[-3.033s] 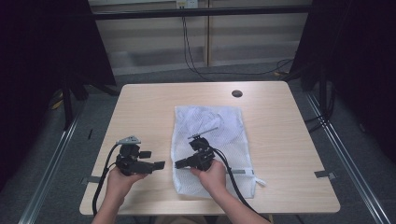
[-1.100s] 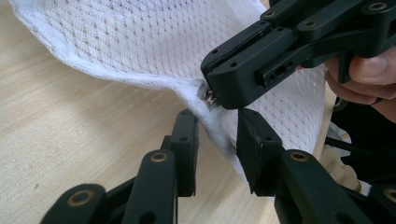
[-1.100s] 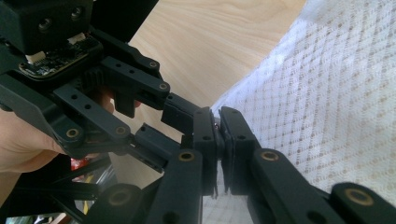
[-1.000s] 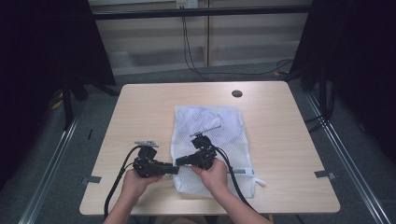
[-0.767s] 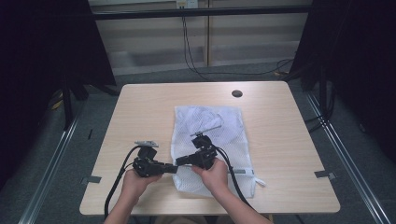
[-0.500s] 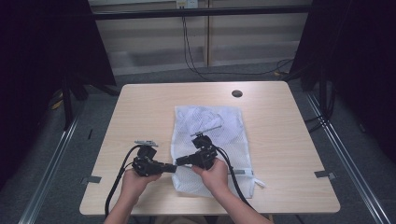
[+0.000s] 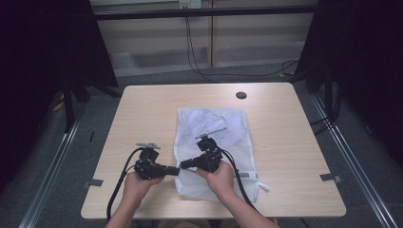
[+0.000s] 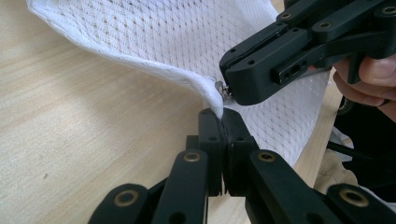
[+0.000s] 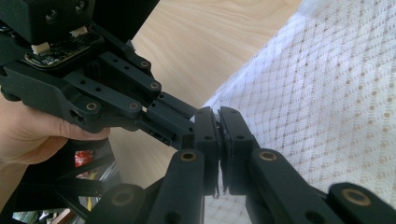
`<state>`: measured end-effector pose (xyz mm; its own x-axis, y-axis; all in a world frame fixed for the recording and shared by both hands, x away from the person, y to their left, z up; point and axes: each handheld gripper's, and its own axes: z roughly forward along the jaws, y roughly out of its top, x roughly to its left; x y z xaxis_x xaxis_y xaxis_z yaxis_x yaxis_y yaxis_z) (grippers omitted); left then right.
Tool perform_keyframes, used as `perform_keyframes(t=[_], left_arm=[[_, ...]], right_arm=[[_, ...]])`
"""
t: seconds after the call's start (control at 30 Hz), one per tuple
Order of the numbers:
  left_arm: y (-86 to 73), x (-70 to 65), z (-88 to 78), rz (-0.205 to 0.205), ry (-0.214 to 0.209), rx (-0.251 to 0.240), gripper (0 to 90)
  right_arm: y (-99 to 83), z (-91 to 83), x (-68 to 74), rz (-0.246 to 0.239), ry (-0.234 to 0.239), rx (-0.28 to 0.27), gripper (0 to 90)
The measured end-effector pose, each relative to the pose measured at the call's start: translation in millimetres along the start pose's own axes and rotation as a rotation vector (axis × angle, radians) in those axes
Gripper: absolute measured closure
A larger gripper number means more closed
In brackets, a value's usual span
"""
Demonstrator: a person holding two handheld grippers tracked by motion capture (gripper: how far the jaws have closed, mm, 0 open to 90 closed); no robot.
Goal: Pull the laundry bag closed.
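**Both tongs pinch the edge of a mesh bag on the desk**

A white mesh bag [image 7: 211, 142] lies flat in the middle of the wooden desk [image 7: 142, 109], its long side running from the centre of the high view down toward the lower edge. Something small and pale shows through the netting in the upper part of the bag; what it is cannot be told. A white tab sticks out at the bag's lower right corner.

The left tongs [image 7: 177, 169] and the right tongs [image 7: 184, 166] meet tip to tip at the bag's left edge, low in the frame, each held in one of the person's hands. In the left gripper view, the left tongs [image 8: 223, 116] are pressed together on the hem of the bag [image 8: 177, 46], which is lifted off the desk there in a small peak. Just above them the right tongs [image 8: 226, 91] close on a small metal piece at the same hem, apparently a zip pull [image 8: 219, 87].

In the right gripper view, the right tongs [image 9: 218, 114] are pressed together at the bag's edge, the left tongs [image 9: 187, 122] touching them from the left of the frame, the mesh [image 9: 327, 93] spreading across the right half.

A dark round hole [image 7: 241, 95] sits in the desk near its upper right.
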<state>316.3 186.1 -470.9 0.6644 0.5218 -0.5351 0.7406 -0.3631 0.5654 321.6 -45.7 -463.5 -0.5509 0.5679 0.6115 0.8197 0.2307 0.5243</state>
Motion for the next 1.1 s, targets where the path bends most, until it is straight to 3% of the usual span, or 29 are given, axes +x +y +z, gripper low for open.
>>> perform_keyframes(t=[0.23,0.47,0.63,0.77,0.8,0.87,1.0,1.1], left_arm=[[0.2,-0.3,1.7,0.023,-0.013,0.008,81.7],[1.2,-2.5,8.3,0.019,-0.022,0.013,75.8],[1.8,-2.3,12.7,0.018,-0.031,0.018,76.1],[1.5,-2.2,13.0,0.018,-0.013,0.009,86.4],[1.4,-1.5,12.7,0.008,-0.032,0.008,87.2],[1.5,-1.5,11.4,0.006,-0.019,0.007,87.9],[1.2,-1.6,9.5,-0.009,-0.033,-0.008,88.4],[0.1,0.4,6.9,-0.018,-0.031,-0.021,88.5]], right_arm=[[0.7,-0.2,-0.6,0.001,0.006,-0.001,86.7],[1.2,-0.7,0.0,0.003,0.012,-0.006,86.7],[1.4,-0.7,0.4,0.001,0.019,-0.009,86.7],[1.4,-1.0,0.7,0.002,0.016,-0.011,86.7],[1.7,-1.6,0.9,0.005,0.018,-0.011,86.8],[1.7,-2.5,0.9,0.003,0.021,-0.011,86.8],[1.4,-4.9,1.6,0.0,0.023,-0.018,86.9],[1.0,-7.1,1.0,-0.007,-0.004,-0.011,87.0]])
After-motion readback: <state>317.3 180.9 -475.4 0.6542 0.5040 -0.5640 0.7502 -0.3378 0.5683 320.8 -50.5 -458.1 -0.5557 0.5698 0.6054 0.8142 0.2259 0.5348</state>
